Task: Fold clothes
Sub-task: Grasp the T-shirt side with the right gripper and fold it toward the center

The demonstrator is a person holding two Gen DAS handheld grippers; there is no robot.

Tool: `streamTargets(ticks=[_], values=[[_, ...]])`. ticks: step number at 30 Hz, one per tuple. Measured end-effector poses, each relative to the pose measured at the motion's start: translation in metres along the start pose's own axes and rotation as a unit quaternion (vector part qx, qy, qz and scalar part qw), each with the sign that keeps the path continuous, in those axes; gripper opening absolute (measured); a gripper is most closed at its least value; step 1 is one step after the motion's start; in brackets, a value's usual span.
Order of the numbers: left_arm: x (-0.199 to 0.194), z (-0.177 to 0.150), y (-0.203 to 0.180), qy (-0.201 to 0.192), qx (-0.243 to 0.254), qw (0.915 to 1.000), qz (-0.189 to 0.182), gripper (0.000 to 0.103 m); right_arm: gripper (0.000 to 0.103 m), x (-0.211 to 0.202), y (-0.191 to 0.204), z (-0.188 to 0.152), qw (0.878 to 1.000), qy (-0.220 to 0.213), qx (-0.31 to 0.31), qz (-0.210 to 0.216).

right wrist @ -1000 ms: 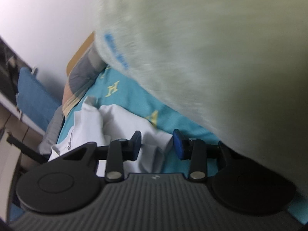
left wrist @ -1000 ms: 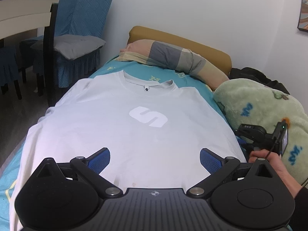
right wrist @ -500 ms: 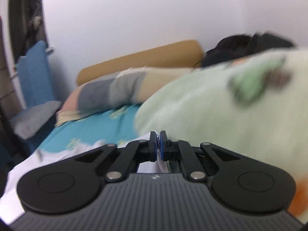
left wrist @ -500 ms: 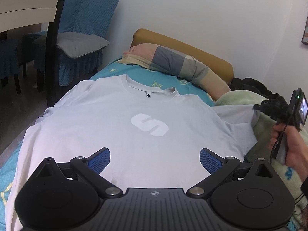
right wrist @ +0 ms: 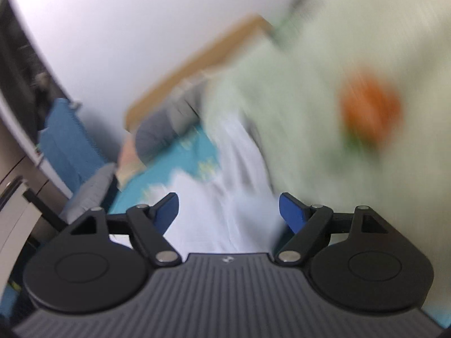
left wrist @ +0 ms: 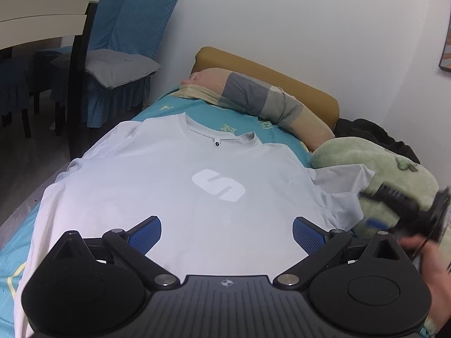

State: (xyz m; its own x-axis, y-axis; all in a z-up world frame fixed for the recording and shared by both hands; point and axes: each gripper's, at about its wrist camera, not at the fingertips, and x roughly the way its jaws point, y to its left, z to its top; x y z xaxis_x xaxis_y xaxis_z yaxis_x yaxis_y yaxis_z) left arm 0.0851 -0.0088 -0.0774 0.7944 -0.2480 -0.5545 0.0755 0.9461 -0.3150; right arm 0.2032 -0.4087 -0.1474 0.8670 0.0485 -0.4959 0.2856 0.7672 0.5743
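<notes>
Below both spread tongs (left wrist: 227, 232) (right wrist: 228, 211), apparently untouched, lies the T-shirt (left wrist: 180, 197).

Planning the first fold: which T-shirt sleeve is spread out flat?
The right sleeve, draped flat onto the green blanket. The left sleeve droops over the bed's edge.

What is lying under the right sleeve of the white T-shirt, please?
The sleeve is draped over the edge of the green blanket; the rest of the T-shirt lies on the teal sheet. Whatever lies under the blanket is covered.
</notes>
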Motion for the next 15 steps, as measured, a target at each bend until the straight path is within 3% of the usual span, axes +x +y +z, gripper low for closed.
streamTargets(ticks=[3, 7, 12, 14, 15], values=[[-0.002, 0.001, 0.004, -0.002, -0.010, 1.0000, 0.001, 0.101, 0.082, 0.030, -0.019, -0.017, 0.998, 0.045, 0.027, -0.019], [0.003, 0.010, 0.006, -0.012, -0.021, 0.9997, 0.000, 0.101, 0.081, 0.058, -0.014, -0.012, 0.997, 0.034, 0.044, 0.045], [0.013, 0.017, 0.010, -0.020, -0.024, 0.9995, 0.001, 0.101, 0.078, 0.113, 0.006, -0.002, 0.999, 0.029, -0.014, -0.020], [0.017, 0.016, 0.012, -0.015, -0.024, 0.9996, -0.002, 0.101, 0.052, 0.119, 0.016, 0.000, 0.998, 0.011, -0.046, -0.036], [0.018, 0.016, 0.014, -0.013, -0.026, 0.9996, -0.005, 0.101, 0.027, 0.118, 0.023, 0.002, 0.997, -0.003, -0.063, -0.043]])
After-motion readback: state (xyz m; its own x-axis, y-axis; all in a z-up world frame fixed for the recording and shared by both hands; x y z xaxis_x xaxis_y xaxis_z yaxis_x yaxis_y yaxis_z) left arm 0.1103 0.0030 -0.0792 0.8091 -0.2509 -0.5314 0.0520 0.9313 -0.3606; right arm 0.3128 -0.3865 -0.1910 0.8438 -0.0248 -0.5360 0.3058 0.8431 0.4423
